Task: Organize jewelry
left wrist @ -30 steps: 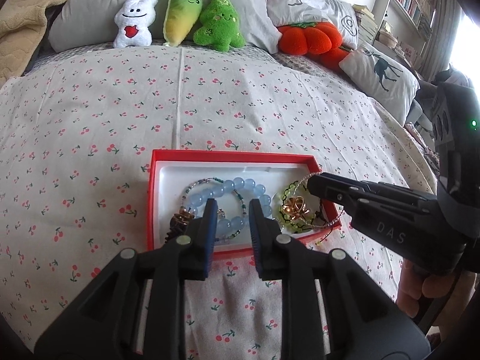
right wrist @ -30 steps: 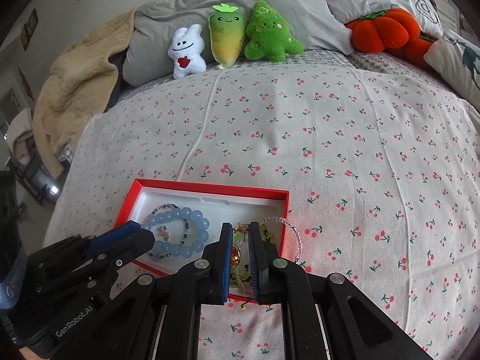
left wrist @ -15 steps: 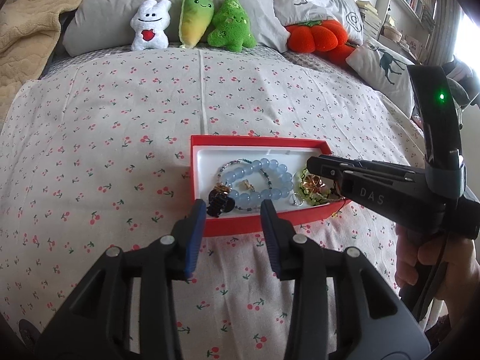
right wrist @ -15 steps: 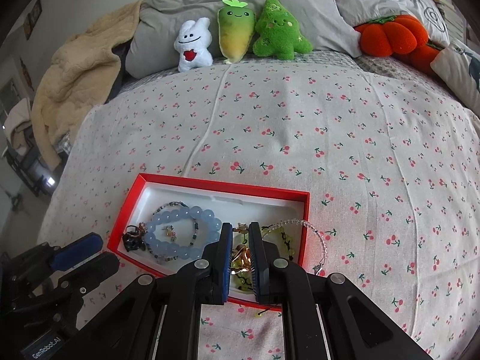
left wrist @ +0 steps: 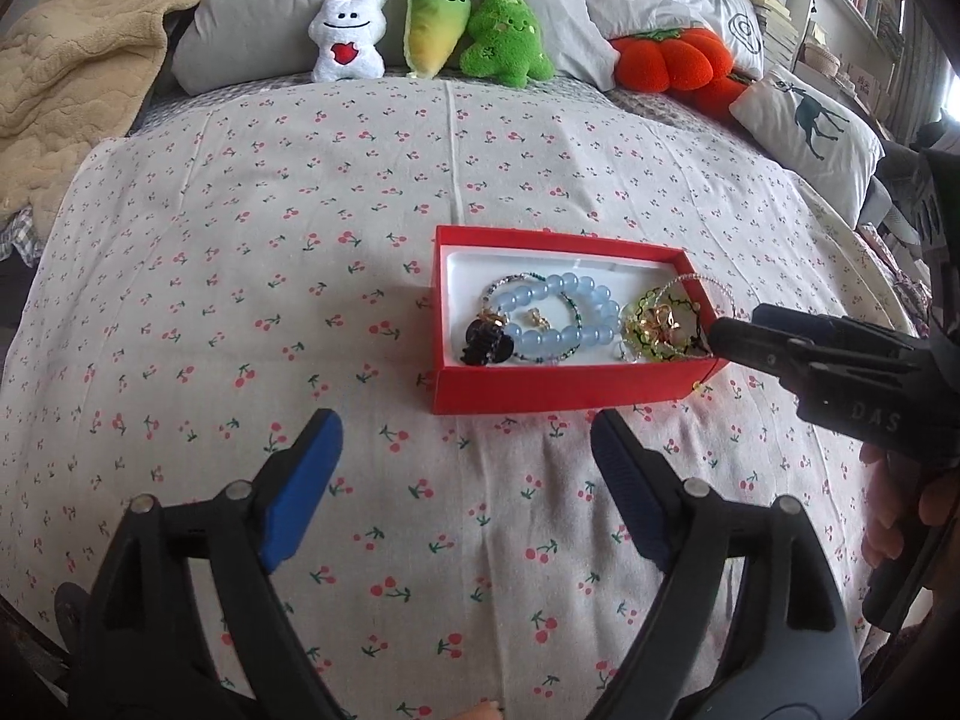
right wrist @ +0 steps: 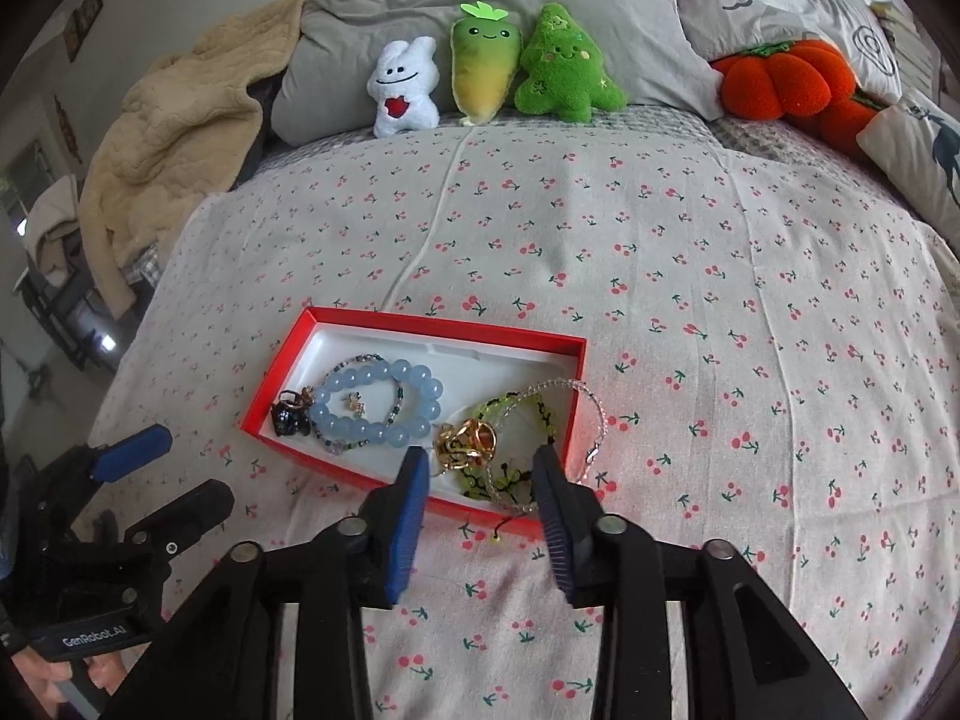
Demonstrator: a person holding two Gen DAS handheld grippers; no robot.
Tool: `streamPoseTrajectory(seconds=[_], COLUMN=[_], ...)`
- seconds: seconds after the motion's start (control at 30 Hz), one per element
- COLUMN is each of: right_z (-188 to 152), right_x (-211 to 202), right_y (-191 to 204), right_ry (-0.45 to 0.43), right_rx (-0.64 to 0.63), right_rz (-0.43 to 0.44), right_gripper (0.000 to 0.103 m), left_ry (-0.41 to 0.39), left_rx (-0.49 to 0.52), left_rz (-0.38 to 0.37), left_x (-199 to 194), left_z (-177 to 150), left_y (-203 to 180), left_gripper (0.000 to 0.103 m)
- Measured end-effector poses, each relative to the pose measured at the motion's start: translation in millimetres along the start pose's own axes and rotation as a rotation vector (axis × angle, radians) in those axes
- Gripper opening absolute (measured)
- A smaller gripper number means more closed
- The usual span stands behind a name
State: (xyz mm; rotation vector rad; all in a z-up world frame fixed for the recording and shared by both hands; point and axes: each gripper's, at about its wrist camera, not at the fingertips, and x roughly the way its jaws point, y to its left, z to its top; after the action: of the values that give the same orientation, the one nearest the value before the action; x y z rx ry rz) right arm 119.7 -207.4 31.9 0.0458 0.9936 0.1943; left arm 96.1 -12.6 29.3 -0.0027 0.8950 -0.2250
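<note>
Both grippers' fingers (left wrist: 303, 474) just opened, empty, nr red box (left wrist: 564, 387).

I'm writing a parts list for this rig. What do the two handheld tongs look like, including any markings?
Both are black plastic scissor-style frames with silver rivets and ribbed blue pads on the fingers. The left tongs carry white "GenRobot.AI" lettering on the side; the right tongs show "DAS" embossed on the body. No cables or sleeves show; only bare fingers appear at the handles.
</note>
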Motion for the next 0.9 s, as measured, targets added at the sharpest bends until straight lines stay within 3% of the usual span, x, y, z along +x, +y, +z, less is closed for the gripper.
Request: streamPoseTrajectory(seconds=[0.03, 0.17, 0.3, 0.63, 0.9], right_z=[-5.3, -24.5, -42.8, -86.5, -104.5], right_x=[-4.8, -15.6, -21.7, -21.5, -14.5], right_y=[-1.3, -4.6, -7.8, 0.8, 4.7], right_ry=[-0.009, 0.011, 0.037, 0.079, 0.123], right_rx=[-0.005, -0.039, -0.034, -0.072, -0.042], right_rz=[-0.006, -0.031, -0.043, -0.112, -0.112], right_gripper=[0.073, 0.073, 0.075, 0.095, 0.095], left_ry=[0.011, 0.051, 0.089, 0.127, 0.143], left_rx=[0.003, 0.012, 0.015, 0.022, 0.017], left_rz=[0.003, 0.019, 0.028, 0.073, 0.094], left_x=[-0.2, -0.2, 0.2, -2.0, -0.5], left_z=[-3.9, -19.9, -33.9, -60.6, -75.6], left_y=[-0.5, -1.5, -3.9, -12.5, -5.5], left_gripper=[0.086, 0.101, 0.102, 0.102, 0.102])
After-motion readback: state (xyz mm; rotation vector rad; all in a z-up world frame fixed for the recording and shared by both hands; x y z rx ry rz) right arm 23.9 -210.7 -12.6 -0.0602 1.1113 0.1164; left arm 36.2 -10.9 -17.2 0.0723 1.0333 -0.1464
